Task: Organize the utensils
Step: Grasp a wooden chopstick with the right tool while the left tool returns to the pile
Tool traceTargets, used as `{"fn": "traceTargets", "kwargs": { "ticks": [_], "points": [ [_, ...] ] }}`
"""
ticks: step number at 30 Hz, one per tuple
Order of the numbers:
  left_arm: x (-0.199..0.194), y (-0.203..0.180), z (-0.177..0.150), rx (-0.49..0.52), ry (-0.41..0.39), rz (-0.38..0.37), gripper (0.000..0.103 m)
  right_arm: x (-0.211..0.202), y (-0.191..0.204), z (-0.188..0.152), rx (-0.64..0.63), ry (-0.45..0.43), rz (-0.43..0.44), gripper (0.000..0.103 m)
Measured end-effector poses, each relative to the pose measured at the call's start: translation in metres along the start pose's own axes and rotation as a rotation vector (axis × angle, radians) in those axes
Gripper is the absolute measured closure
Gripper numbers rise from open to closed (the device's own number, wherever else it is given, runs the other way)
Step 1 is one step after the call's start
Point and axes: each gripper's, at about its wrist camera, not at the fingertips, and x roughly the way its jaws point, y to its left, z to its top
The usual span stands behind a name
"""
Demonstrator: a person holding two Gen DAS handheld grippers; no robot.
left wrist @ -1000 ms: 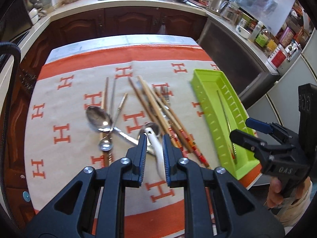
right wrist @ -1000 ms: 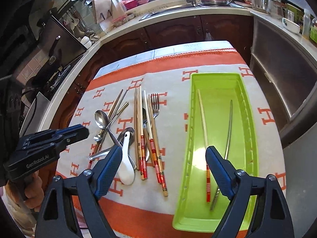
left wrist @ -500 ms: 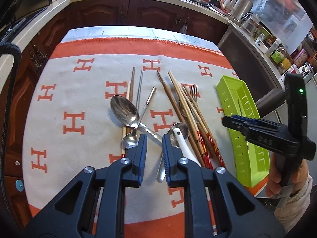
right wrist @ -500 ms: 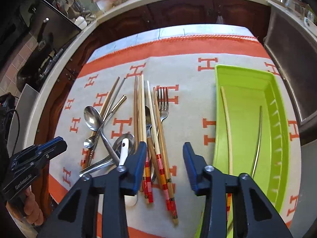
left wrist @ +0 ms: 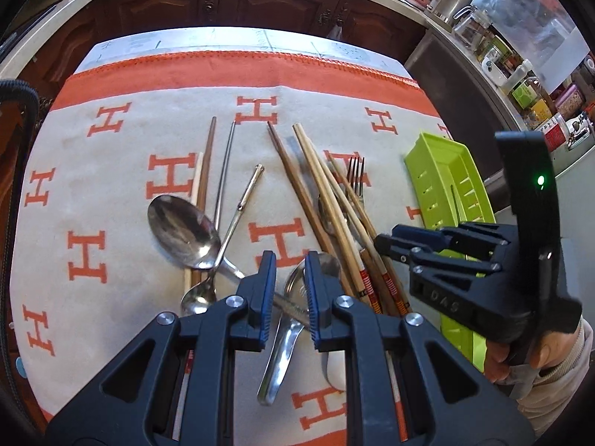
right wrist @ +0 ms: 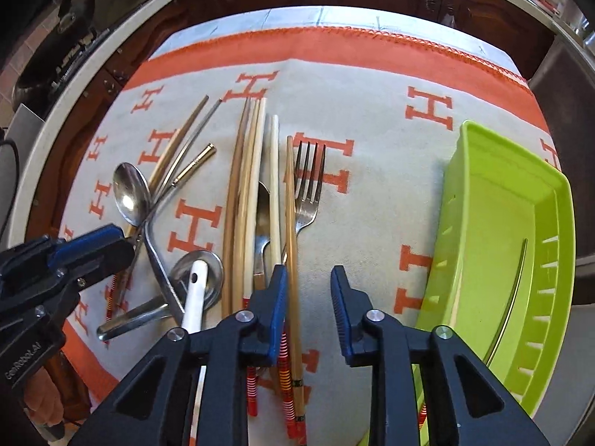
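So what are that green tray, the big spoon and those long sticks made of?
The green tray looks like moulded plastic: uniform lime colour, slotted walls, slight sheen. The big spoon seems polished metal, probably stainless steel, since its bowl mirrors the room. The chopsticks look like bamboo or wood: matte tan with faint grain, some with red-striped ends.

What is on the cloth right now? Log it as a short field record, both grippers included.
surface: orange-and-grey cloth
tray: green tray at the right, holding a metal chopstick
loose pile: fork, wooden chopsticks, large spoon, white spoon
left gripper: jaws slightly apart, low over the spoon pile, gripping nothing
right gripper: jaws open, over the chopstick ends beside the tray
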Motion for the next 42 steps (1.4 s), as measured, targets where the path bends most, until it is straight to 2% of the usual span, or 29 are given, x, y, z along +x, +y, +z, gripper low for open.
{"fn": "traceTargets", "kwargs": {
  "ticks": [3,6,8,12,16,23,27,42],
  "points": [
    [0.005,-0.004,0.008,-0.003,0.004,-0.006,0.090,0.010,0.003,0.001,-0.013,0.024,-0.011,0.084],
    [0.012,-0.007,0.018,-0.020,0.017,-0.016,0.090,0.011,0.009,0.001,-0.030,0.007,-0.033,0.087],
    [0.018,-0.008,0.023,-0.034,0.026,-0.015,0.090,0.010,0.009,0.000,-0.011,-0.001,-0.005,0.095],
    [0.032,-0.011,0.030,-0.064,0.050,-0.010,0.090,-0.003,0.001,-0.006,0.059,-0.052,0.042,0.096],
    [0.048,-0.015,0.036,-0.098,0.088,-0.032,0.091,-0.023,-0.016,-0.016,0.155,-0.111,0.129,0.096],
    [0.071,-0.030,0.043,-0.136,0.130,-0.057,0.100,-0.050,-0.040,-0.032,0.238,-0.174,0.222,0.096],
    [0.076,-0.034,0.043,-0.139,0.134,-0.039,0.103,-0.060,-0.049,-0.040,0.257,-0.195,0.241,0.096],
    [0.081,-0.039,0.042,-0.111,0.150,0.040,0.103,-0.065,-0.064,-0.063,0.273,-0.210,0.280,0.096]
  ]
}}
